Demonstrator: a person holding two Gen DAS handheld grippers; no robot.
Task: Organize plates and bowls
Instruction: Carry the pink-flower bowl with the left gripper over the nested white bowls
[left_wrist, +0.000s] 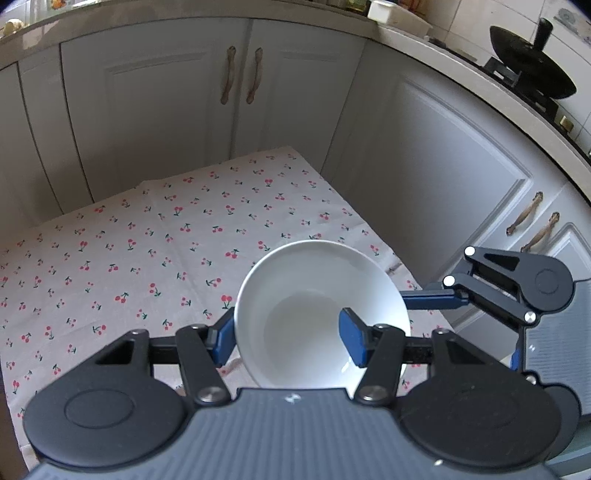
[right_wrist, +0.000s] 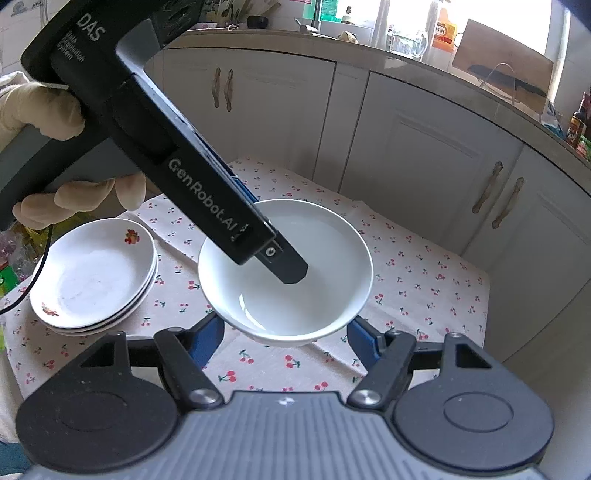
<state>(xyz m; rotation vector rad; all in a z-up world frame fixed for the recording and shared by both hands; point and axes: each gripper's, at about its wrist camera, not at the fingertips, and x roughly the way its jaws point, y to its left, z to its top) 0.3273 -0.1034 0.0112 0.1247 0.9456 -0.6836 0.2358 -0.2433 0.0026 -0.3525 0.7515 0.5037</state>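
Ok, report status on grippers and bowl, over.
Left hand-held gripper shut on plain white ceramic bowl rim. Right hand-held gripper clamps its base. Stack of white flowered plates alongside, clear.

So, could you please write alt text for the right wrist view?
A white bowl is held above a cherry-print tablecloth, the left gripper clamping its rim from the upper left. The right gripper is just beneath it, and stacked white plates sit at left.
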